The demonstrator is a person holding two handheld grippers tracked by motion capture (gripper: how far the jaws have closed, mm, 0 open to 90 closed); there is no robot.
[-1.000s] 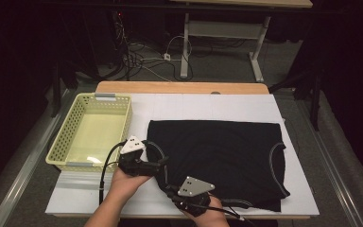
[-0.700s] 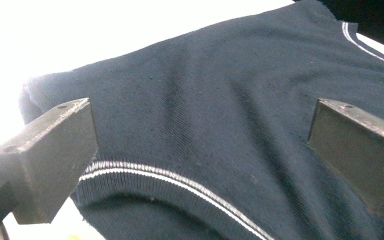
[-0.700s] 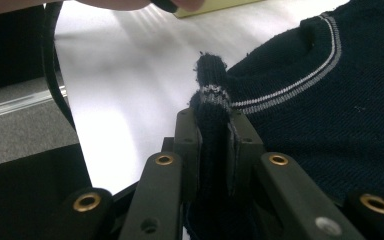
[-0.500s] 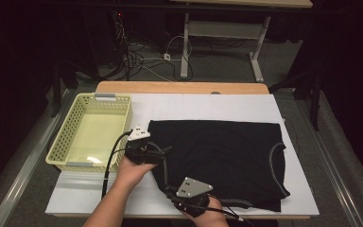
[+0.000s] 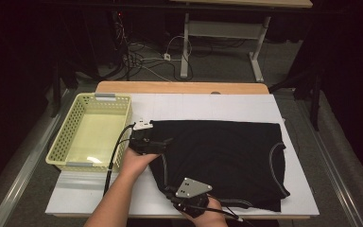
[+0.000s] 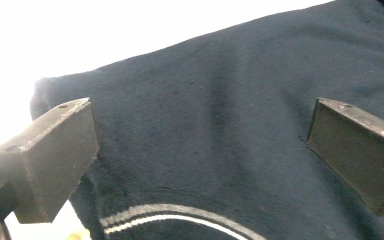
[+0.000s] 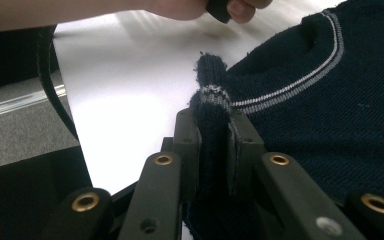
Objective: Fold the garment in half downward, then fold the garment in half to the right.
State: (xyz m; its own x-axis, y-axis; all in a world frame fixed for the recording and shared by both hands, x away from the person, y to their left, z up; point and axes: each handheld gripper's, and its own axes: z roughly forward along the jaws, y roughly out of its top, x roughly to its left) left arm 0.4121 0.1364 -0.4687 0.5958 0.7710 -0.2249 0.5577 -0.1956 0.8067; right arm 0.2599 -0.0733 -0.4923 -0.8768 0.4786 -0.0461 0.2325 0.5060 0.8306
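Left gripper view puts my left gripper [image 6: 200, 150] open-jawed over the sweater's [image 5: 217, 156] far left corner, cloth directly below; my right gripper [image 7: 212, 135] pinches its near-left corner.

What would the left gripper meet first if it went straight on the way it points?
Most likely the dark sweater: the open left gripper faces its cloth near the corner, with nothing between. How close it is stays unclear.

Navy sweater [image 5: 217, 156], white-striped trim; yellow basket [image 5: 61, 146]
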